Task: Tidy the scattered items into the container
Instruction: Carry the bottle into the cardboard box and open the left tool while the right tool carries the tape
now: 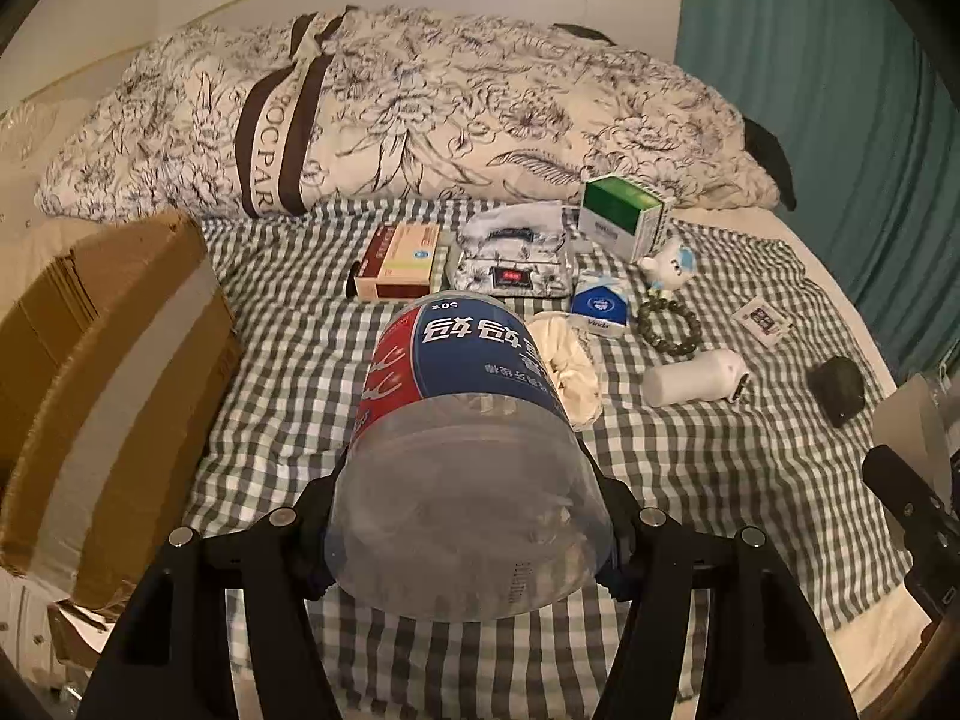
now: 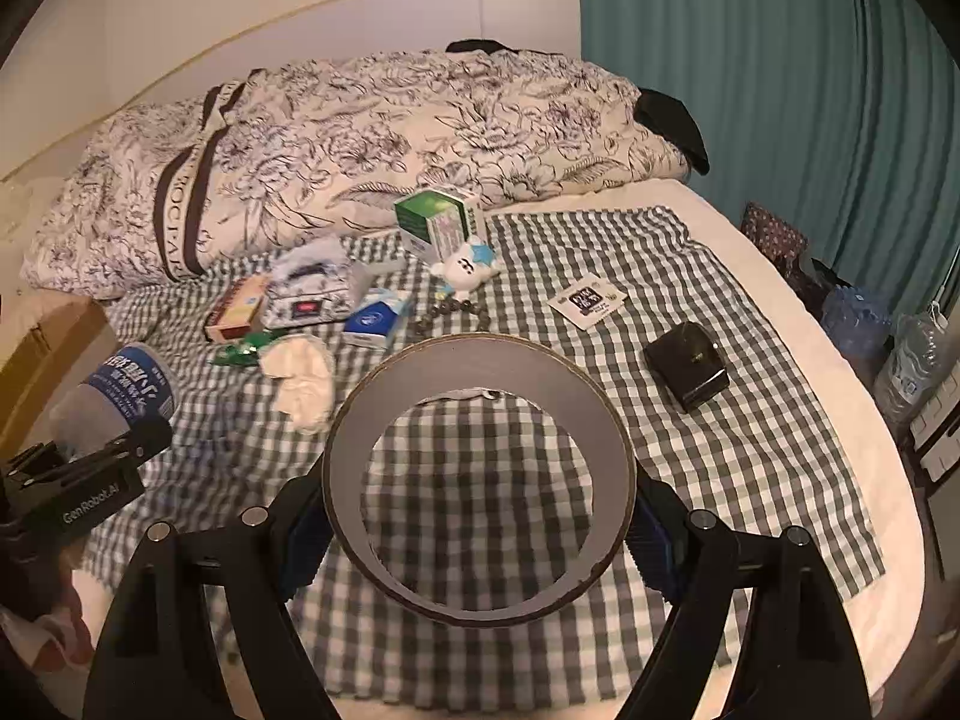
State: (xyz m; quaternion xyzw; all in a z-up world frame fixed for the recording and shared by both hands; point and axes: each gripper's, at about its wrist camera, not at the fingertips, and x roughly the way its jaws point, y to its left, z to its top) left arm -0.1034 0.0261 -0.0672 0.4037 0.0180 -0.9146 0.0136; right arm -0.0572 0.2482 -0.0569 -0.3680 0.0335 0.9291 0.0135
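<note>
My left gripper is shut on a clear plastic tub with a blue and red label, held above the checked cloth. The tub also shows at the left of the right wrist view. My right gripper is shut on a brown tape roll, its pads pressing on the ring's outer sides. An open cardboard box stands to the left of the tub. Scattered on the cloth lie a red and yellow box, a floral tissue pack, a blue tissue pack and a white bottle.
Also on the cloth: a green and white box, a white toy, a bead bracelet, a white rag, a card and a black case. A floral duvet lies behind. Water bottles stand by the teal curtain.
</note>
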